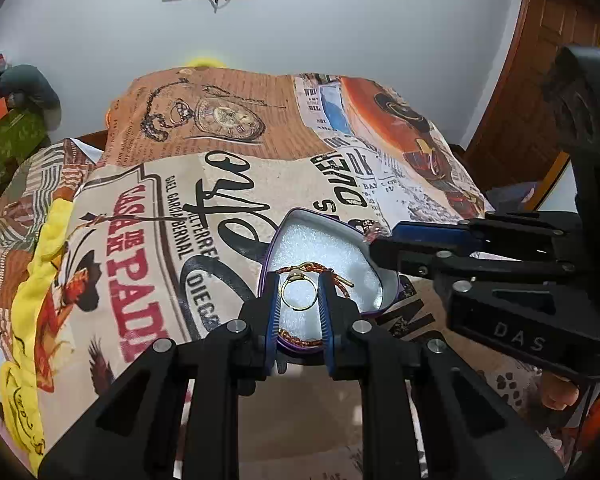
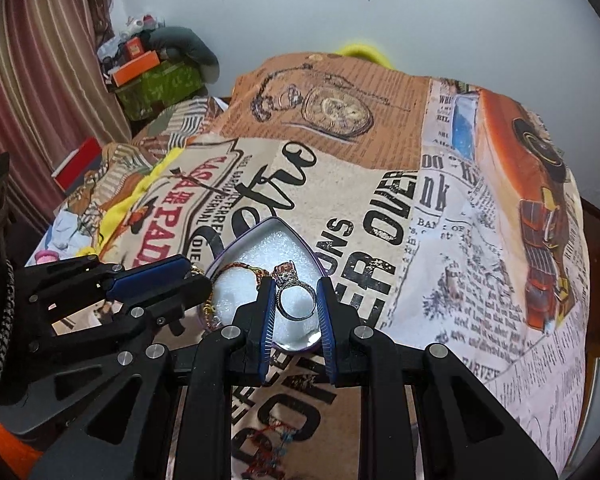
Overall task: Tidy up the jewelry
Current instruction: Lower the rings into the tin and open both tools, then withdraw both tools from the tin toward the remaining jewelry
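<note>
Above one box: two rings.

Support surface: bed covered with a printed newspaper-collage cloth, pocket-watch and car motifs. On the cloth, toward the near edge: purple-rimmed triangular box, open, white foam lining. A braided red-and-blue cord lies on the cloth nearer the edge

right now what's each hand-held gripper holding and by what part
Left hand-held gripper pinches the gold ring by the sides of its band. Right hand-held gripper pinches the silver ring the same way, stone up.
</note>
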`<move>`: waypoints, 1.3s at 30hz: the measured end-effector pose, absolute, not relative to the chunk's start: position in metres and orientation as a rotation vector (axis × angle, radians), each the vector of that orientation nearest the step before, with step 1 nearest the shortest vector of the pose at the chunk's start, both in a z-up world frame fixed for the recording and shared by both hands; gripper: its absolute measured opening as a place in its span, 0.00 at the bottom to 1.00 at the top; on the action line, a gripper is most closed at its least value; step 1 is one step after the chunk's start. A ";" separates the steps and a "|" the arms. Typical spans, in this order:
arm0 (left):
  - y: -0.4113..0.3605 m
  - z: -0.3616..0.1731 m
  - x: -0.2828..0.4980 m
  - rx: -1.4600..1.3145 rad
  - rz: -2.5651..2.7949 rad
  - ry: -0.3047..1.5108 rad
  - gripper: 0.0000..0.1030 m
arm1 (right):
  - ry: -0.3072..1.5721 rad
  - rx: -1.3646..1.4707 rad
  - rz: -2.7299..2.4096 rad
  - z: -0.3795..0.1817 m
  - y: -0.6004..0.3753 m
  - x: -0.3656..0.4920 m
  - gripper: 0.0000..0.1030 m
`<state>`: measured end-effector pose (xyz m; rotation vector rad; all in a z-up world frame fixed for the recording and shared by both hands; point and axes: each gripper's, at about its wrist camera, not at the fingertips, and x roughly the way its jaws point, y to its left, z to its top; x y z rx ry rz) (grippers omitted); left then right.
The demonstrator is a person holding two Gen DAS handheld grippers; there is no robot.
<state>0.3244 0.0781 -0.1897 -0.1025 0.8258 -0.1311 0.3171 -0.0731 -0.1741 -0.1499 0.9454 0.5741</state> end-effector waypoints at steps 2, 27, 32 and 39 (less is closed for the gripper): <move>0.078 -0.193 0.327 -0.098 -0.135 0.832 0.17 | 0.957 -0.155 0.581 -0.177 -0.071 0.321 0.18; 0.084 -0.183 0.321 -0.101 -0.094 0.831 0.17 | 0.989 -0.113 0.582 -0.172 -0.079 0.325 0.25; 0.083 -0.168 0.311 -0.095 -0.089 0.813 0.18 | 0.951 -0.123 0.561 -0.156 -0.087 0.312 0.25; 0.072 -0.148 0.290 -0.069 -0.088 0.791 0.26 | 0.890 -0.152 0.528 -0.136 -0.099 0.285 0.26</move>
